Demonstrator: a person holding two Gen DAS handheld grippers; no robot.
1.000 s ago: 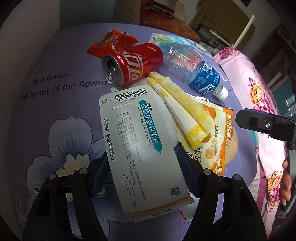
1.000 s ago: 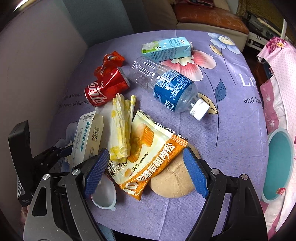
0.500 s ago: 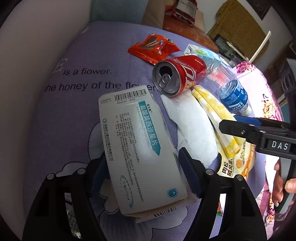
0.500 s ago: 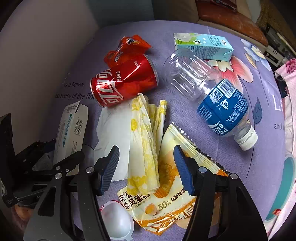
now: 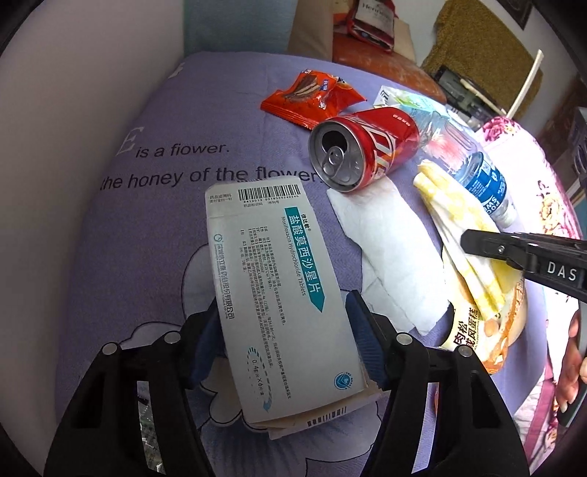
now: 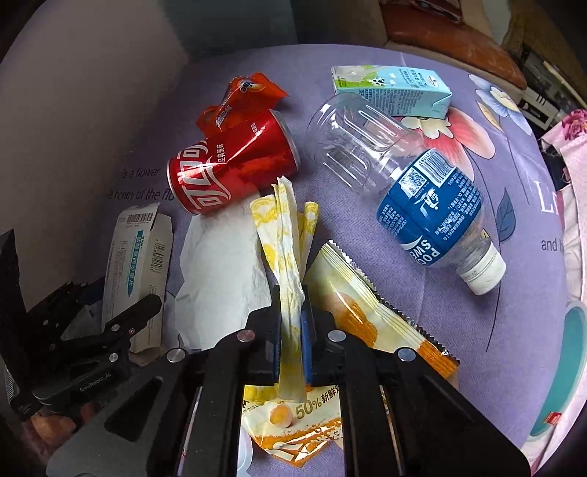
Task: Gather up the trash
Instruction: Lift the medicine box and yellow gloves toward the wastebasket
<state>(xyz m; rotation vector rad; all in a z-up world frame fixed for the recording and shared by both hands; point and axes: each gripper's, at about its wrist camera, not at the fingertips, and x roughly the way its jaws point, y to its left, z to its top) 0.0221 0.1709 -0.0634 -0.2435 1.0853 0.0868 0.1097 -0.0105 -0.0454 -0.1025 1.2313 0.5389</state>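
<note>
My left gripper is shut on a white medicine box with teal print and holds it above the purple cloth; the box also shows in the right wrist view. My right gripper is shut on a folded yellow-and-white wrapper, which lies over an orange snack bag. A dented red cola can, an orange wrapper, a clear bottle with blue label, a milk carton and a white tissue lie on the cloth.
The table has a purple flowered cloth with printed words. A wall runs along the left. A teal round bin stands at the right edge. A brown seat is behind the table.
My right gripper has moved forward and closed on the yellow wrapper. My left gripper has swung left and lifted with the medicine box held in it.
</note>
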